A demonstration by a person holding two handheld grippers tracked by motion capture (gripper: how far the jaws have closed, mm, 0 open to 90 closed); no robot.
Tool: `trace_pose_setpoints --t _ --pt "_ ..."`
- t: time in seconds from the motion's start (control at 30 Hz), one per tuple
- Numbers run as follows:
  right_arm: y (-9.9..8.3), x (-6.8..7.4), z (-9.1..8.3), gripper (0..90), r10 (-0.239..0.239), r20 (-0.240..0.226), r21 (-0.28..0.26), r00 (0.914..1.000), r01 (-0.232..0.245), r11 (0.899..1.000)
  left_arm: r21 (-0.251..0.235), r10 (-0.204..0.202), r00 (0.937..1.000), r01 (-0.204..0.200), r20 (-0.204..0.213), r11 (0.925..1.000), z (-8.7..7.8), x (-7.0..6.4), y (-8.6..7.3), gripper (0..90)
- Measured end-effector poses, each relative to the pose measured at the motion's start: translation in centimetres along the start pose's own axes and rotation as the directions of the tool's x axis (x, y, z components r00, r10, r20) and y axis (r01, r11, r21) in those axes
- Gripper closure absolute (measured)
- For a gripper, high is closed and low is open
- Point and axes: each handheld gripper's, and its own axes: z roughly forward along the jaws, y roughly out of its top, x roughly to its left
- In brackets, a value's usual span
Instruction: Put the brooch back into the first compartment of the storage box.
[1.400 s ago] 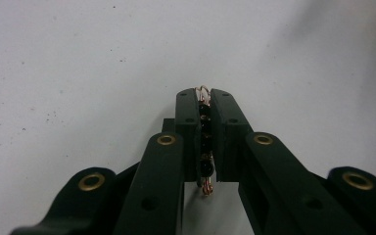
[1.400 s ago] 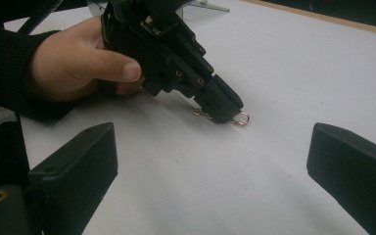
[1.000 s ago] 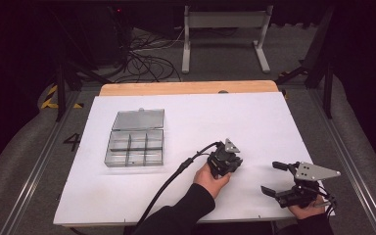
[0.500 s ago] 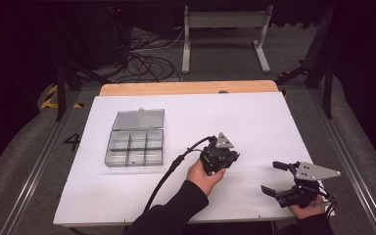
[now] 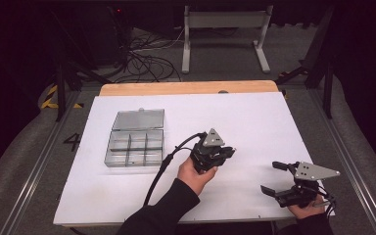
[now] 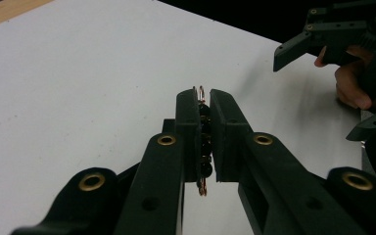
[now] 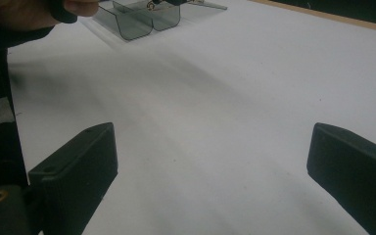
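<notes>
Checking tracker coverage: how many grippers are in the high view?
2. The left gripper is over mid-table, right of the box, shut on a small beaded piece. The right gripper is open at the near right corner.

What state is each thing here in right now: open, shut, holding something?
Left gripper: shut on a small beaded piece with copper wire rings, held above the table.
Right gripper: open, holding nothing.
Compartment box: open, clear lid laid back flat behind it.
</notes>
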Motion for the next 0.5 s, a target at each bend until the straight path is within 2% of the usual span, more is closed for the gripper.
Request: trace_pose_setpoints --t 0.5 --pt "0.1 0.0 0.2 5.0 -0.004 -0.003 0.006 1.0000 0.004 1.000 -0.016 0.016 0.9996 -0.016 -0.024 0.9997 -2.3 1.0 0.0 83.6"
